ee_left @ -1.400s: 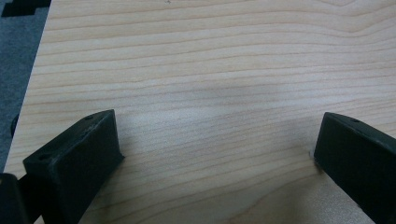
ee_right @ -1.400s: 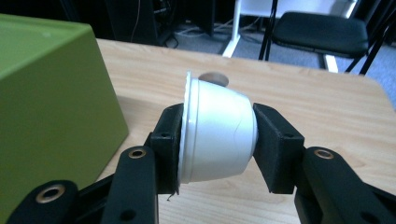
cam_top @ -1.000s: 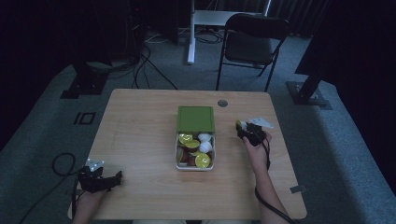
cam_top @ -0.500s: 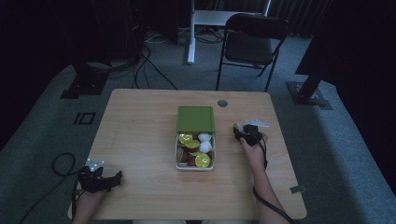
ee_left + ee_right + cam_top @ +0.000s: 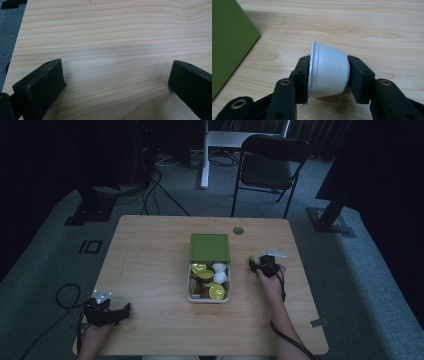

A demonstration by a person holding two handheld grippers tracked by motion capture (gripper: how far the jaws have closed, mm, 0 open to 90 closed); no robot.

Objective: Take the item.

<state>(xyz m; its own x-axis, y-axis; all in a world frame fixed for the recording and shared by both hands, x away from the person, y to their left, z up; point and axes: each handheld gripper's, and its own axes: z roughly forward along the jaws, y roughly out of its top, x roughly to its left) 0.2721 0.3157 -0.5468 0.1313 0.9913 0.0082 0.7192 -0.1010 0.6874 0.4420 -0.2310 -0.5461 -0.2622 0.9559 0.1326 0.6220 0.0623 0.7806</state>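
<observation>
So the little white plastic cup (image 5: 328, 72) is a smooth, tapered pod with a thin flared rim, lying on its side and pinched between the black jaws of the right gripper (image 5: 328, 75), one jaw on the rim end, the other on the flat bottom. It sits just above the table (image 5: 374, 27), which is pale wood with wavy grain and a knot or two. In the high view the right gripper (image 5: 262, 265) is just right of the white tray (image 5: 191, 292), which is full of round pods with yellow-green and white tops. A flat matte green lid (image 5: 209, 247) touches the tray's far end. The left gripper (image 5: 106, 312) rests at the near left corner, jaws spread wide over bare wood.
</observation>
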